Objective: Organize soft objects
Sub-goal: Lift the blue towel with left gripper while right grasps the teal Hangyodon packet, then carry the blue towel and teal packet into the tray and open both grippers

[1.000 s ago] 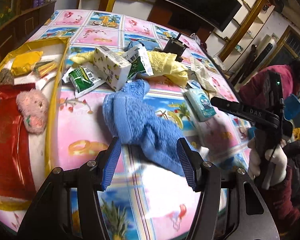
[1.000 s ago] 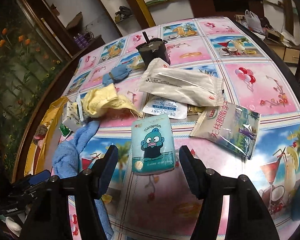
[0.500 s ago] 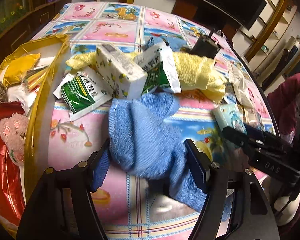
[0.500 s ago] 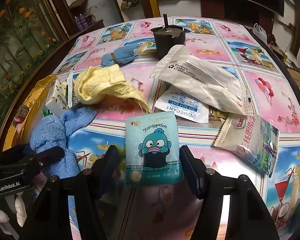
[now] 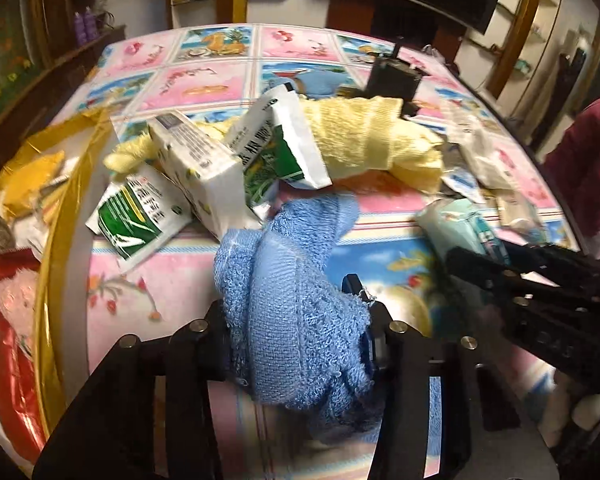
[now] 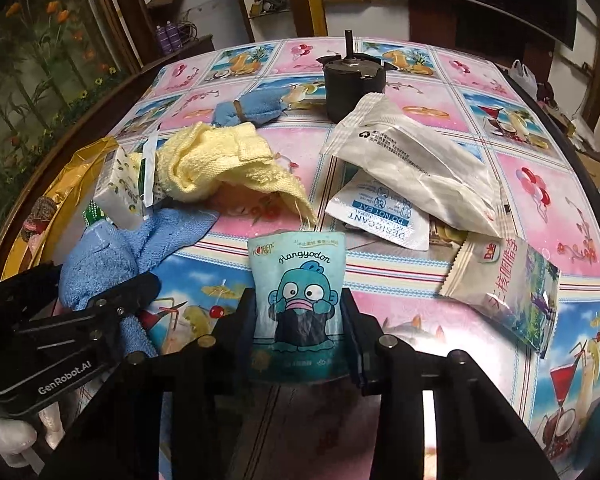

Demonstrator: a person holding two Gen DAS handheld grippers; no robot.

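A round table [image 6: 440,120] covered in a bright pink and blue patterned cloth holds a scatter of soft things and packets. The left gripper [image 5: 296,332] has just been closing and now clamps a crumpled blue towel [image 5: 296,280] at the table's near edge. The right gripper [image 6: 300,320], beside it at the same edge, has also just been closing and now squeezes a teal pouch [image 6: 298,280] printed with a cartoon fish. Nearer the table's middle lie a yellow towel [image 6: 220,164], white tissue packs [image 5: 196,164], a white bag [image 6: 412,168] and a dark round motor [image 6: 354,84]. A gold-rimmed tray [image 5: 56,240] sits at the table's left edge.
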